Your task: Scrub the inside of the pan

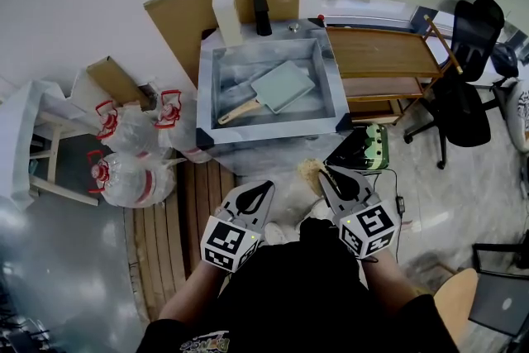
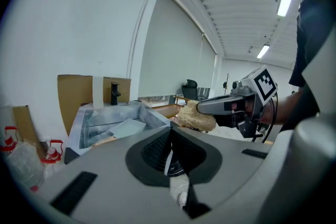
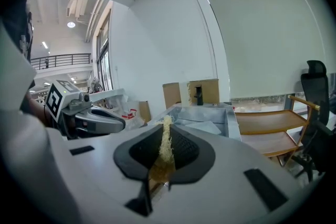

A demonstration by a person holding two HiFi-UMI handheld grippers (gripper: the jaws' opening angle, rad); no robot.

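A square grey pan (image 1: 281,87) with a wooden handle lies tilted inside the metal sink (image 1: 269,136); it also shows as a pale slab, the pan (image 2: 126,127) (image 3: 202,126), in both gripper views. Both grippers hang in front of the sink, well short of it. My right gripper (image 1: 324,173) (image 3: 166,126) is shut on a straw-coloured scrub pad (image 1: 310,172) (image 2: 195,117) (image 3: 166,147). Beside it, my left gripper (image 1: 266,188) (image 2: 170,131) is shut with nothing between its jaws.
A white bottle (image 1: 226,12) and a black tap (image 1: 261,12) stand at the sink's back edge. Water jugs (image 1: 132,169) lie left of it. A wooden trolley (image 1: 388,54) and an office chair (image 1: 467,87) are on the right.
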